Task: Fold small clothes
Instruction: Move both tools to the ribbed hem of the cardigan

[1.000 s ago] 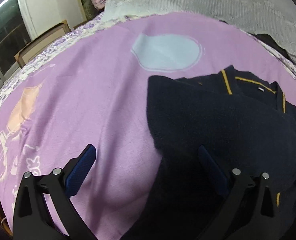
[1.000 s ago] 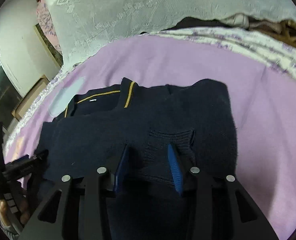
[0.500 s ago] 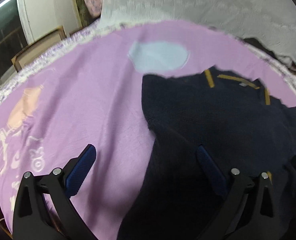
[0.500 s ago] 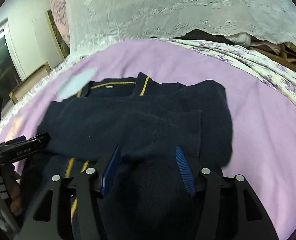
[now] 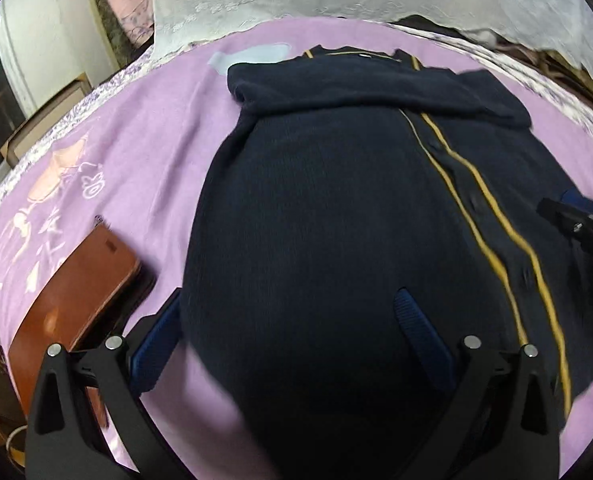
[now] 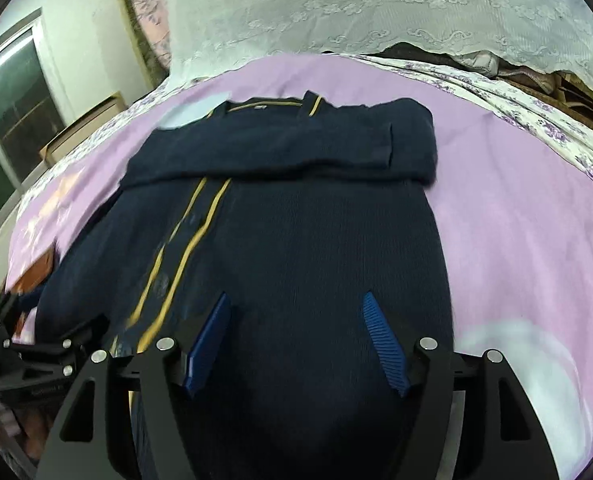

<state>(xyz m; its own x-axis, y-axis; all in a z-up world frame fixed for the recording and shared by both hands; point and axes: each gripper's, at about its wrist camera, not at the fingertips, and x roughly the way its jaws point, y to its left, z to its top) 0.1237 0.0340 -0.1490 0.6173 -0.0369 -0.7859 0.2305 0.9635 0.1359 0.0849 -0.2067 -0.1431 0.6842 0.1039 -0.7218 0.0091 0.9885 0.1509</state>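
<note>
Left wrist view: a navy cardigan (image 5: 336,208) with two yellow stripes down its front lies flat on a purple bedsheet (image 5: 136,152). Both sleeves are folded across the chest near the collar, probably to make a compact rectangle. The left gripper (image 5: 288,332) sits low over the hem with its blue pads spread wide, one at the cardigan's left edge and one on the knit; it clamps nothing. A brown wallet (image 5: 80,296) lies on the sheet just beside the left pad. The tip of the other gripper shows at the right edge.

Right wrist view: the same cardigan (image 6: 296,240) fills the middle, collar at the far end, sleeves crossed on top. The right gripper (image 6: 296,340) hovers over the lower right half, its pads apart and gripping nothing. Both tools near the hem suggest that the next fold will carry the bottom up towards the collar. White lace cloth (image 6: 376,12) hangs behind the bed.
</note>
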